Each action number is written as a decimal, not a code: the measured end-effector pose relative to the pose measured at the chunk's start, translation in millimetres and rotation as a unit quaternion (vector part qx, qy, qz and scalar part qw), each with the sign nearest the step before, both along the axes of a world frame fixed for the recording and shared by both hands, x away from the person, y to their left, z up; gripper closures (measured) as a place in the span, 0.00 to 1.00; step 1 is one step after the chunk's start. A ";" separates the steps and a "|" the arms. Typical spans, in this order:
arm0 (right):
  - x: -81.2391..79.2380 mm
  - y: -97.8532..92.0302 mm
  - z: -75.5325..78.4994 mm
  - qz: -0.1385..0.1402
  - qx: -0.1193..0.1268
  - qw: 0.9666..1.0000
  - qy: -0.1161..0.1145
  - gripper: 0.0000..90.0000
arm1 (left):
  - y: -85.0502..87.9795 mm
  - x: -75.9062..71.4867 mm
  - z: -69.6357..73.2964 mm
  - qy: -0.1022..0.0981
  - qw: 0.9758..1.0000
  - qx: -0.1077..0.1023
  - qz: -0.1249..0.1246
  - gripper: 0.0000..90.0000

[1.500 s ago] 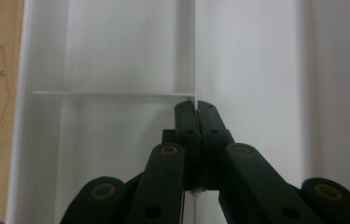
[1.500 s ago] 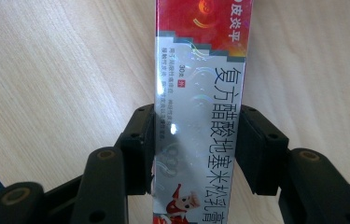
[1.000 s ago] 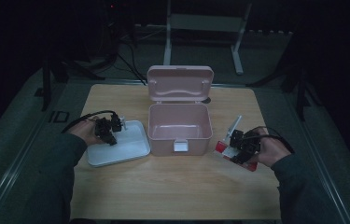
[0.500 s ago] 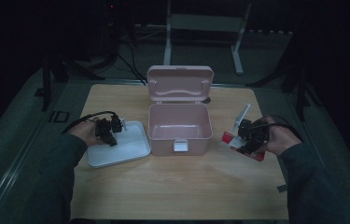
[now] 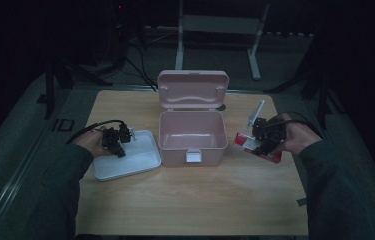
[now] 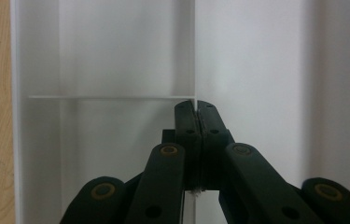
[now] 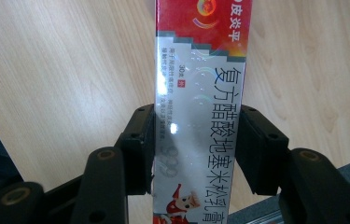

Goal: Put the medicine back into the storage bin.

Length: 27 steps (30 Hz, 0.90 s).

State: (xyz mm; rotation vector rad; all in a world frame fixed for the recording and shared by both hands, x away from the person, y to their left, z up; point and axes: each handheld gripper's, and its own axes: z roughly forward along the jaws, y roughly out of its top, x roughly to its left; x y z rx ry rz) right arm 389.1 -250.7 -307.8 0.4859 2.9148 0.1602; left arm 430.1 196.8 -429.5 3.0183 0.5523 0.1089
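Since the earlier frame, the right gripper has carried the red-and-white carton a little inward, toward the pink box. Its jaws are clamped on the carton's two long sides, holding it just above the wooden table, right of the box. The box stands open at table centre, lid tipped back. The left gripper is unchanged: jaws pressed together on a thin divider wall of the white tray, left of the box.
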 end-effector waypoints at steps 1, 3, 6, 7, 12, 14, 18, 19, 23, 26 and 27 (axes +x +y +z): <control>1.4 1.3 1.5 0.003 0.000 1.000 -0.001 0.57 | 0.0 0.0 -0.2 0.000 1.000 0.000 0.000 0.99; 3.5 3.9 4.7 0.007 0.001 1.000 0.000 0.57 | -0.1 -0.2 -0.6 0.002 1.000 0.000 0.000 0.99; 7.0 7.4 9.3 0.008 0.002 1.000 -0.002 0.57 | -0.5 -0.6 -1.6 0.002 1.000 0.001 0.000 0.99; 8.5 8.6 10.7 0.010 0.002 1.000 -0.001 0.57 | -0.6 -0.5 -1.8 0.002 1.000 0.001 -0.002 0.99; 13.8 16.1 18.2 0.014 -0.001 1.000 -0.004 0.57 | -0.8 -0.4 -1.9 0.002 1.000 0.002 -0.001 0.99; 15.4 19.8 21.0 0.019 -0.002 1.000 -0.006 0.57 | -0.8 -0.6 -2.2 0.001 1.000 0.002 -0.001 0.99; 18.1 27.7 26.9 0.027 -0.001 1.000 -0.011 0.57 | -0.8 -0.9 -3.0 0.003 1.000 0.003 -0.002 0.99; 18.6 30.0 28.2 0.028 -0.001 1.000 -0.012 0.57 | -0.7 -1.0 -3.2 0.003 1.000 0.003 -0.002 0.99; 20.8 39.7 32.3 0.036 -0.001 0.999 -0.019 0.57 | -0.2 -1.3 -4.4 0.001 1.000 0.001 -0.002 0.99; 22.7 47.0 34.1 0.043 -0.002 0.999 -0.020 0.57 | -0.1 -1.3 -5.0 0.000 1.000 0.000 -0.001 0.99; 22.7 47.0 34.1 0.043 -0.002 0.999 -0.020 0.57 | -0.1 -1.3 -5.0 0.000 1.000 0.000 -0.001 0.99</control>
